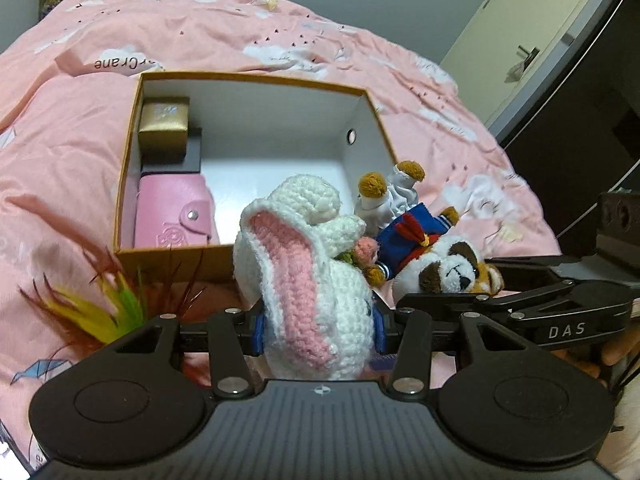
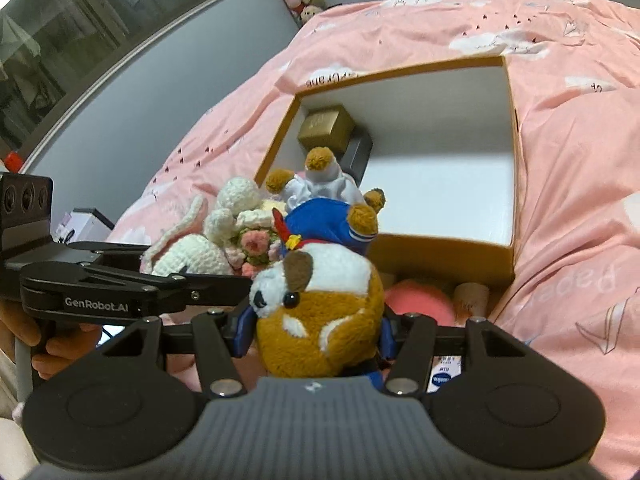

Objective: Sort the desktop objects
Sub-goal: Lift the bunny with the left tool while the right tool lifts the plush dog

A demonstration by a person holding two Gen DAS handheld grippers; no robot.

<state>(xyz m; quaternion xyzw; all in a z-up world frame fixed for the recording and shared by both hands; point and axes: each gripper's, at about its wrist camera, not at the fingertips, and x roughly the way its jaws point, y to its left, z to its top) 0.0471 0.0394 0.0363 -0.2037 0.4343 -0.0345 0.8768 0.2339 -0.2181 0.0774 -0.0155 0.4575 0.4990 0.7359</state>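
Pink cloud-print bedding [image 1: 200,28] under grey walls carries an open orange box [image 1: 256,80]; left gripper [image 1: 318,330] clamps the crocheted rabbit [image 1: 304,280] by its head; right gripper [image 2: 318,334] clamps the sailor-suited plush dog [image 2: 320,304], both beside the box's near wall.

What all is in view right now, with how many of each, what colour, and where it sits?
Crochet bunny: one, white with pink ear, clamped in left gripper.
Plush dog: one, brown and white, blue sailor outfit, clamped in right gripper.
Box: one, orange outside, white inside, open on the bed.
Gold box: one, in the box's far left corner, on a dark item.
Pink wallet: one, inside the box, near left side.
Feather toy: one, red, yellow, green, on the bed left of the bunny.
Bedspread: one, pink with white clouds.
Left gripper: black, blue pads.
Right gripper: black, blue pads.
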